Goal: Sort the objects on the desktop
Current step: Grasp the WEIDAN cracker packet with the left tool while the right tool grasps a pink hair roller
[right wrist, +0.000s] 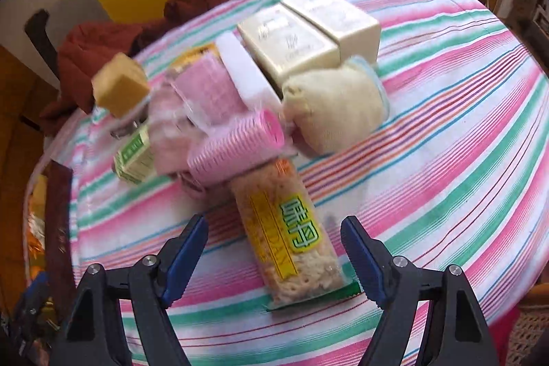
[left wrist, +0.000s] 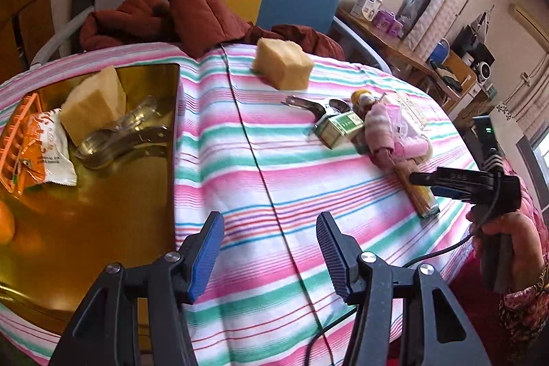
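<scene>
So this looks maybe a third of the way through the sort, judging by what's landed where. The gold tray point(left wrist: 103, 222), off to the left of the left tool point(left wrist: 269, 249), already has a yellow sponge block point(left wrist: 94, 105), a clear clip point(left wrist: 120, 136), an orange-and-white snack packet point(left wrist: 51, 153) and an orange comb-like thing point(left wrist: 17, 139) in it, plus something orange at its near edge that I can't make out.

Everything else is out on the striped counter point(left wrist: 240, 160). Ahead of the left tool sits a second sponge block point(left wrist: 283, 64), then a metal clip point(left wrist: 315, 108) touching a small green box point(left wrist: 338, 129). The right tool point(right wrist: 274, 249) is pointing down over the main pile: a long noodle snack pack point(right wrist: 288, 235) lies right between its fingers and just beyond them, with pink hair rollers point(right wrist: 236, 146) lying over the pack's far end, a cream cloth bundle point(right wrist: 336, 105) to the right of those, and two cream boxes point(right wrist: 308, 33) further back.

Both tools are spread with nothing between the pads. Neither has a grip on anything.

What's in the way: a black cable point(left wrist: 260, 160) runs straight across the counter in front of the left tool, and the rollers overlapping the snack pack will probably shift if the pack gets pulled. A reddish-brown jacket point(left wrist: 192, 12) hangs over the chair behind, touching the counter's far edge.
</scene>
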The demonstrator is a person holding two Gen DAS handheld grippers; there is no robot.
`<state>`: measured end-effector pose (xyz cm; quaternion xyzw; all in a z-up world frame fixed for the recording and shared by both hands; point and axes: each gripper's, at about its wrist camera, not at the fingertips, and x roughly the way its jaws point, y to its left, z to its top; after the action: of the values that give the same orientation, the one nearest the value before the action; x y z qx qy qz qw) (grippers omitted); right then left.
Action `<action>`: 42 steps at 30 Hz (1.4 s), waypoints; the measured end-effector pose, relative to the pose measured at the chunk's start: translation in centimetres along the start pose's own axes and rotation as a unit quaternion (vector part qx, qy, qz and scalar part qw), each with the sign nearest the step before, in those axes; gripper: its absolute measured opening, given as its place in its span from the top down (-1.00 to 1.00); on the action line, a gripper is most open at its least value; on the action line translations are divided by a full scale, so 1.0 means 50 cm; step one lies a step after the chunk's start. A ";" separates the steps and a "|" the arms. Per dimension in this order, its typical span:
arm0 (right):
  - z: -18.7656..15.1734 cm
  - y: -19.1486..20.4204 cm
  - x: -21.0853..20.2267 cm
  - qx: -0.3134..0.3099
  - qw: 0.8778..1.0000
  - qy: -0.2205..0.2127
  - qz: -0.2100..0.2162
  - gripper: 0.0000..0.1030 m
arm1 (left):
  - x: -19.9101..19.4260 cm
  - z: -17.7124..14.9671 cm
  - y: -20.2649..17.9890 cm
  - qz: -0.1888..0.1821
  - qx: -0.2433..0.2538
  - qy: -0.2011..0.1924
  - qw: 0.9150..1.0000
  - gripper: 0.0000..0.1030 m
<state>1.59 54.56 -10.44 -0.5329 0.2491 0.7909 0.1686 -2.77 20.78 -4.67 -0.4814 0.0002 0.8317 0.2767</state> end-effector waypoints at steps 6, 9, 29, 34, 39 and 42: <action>-0.017 0.045 0.027 -0.081 0.996 0.023 -0.039 -0.06 | 0.009 -0.011 0.001 -0.003 -0.006 0.006 1.000 -0.10; -0.031 0.084 0.027 -0.120 0.992 0.027 0.010 -0.01 | 0.008 -0.012 0.002 -0.005 -0.007 0.008 1.000 -0.10; 0.020 -0.006 -0.070 0.039 0.991 -0.090 0.092 -0.29 | 0.043 0.004 -0.041 -0.004 0.012 0.029 0.999 -0.10; 0.063 -0.019 -0.042 0.061 0.991 -0.090 0.074 -0.36 | 0.067 0.014 -0.070 -0.010 0.020 0.044 0.999 -0.10; 0.047 -0.015 0.019 0.054 0.998 -0.011 0.000 -0.66 | 0.078 0.033 -0.102 -0.013 0.037 0.043 0.998 -0.10; 0.009 -0.048 0.012 0.091 0.995 0.012 0.032 -0.67 | 0.091 0.044 -0.115 -0.009 0.043 0.046 0.998 -0.10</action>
<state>2.31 56.78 -11.38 -0.5163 0.3391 0.7635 0.1885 -3.64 28.35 -5.59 -0.5063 0.0446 0.8056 0.3045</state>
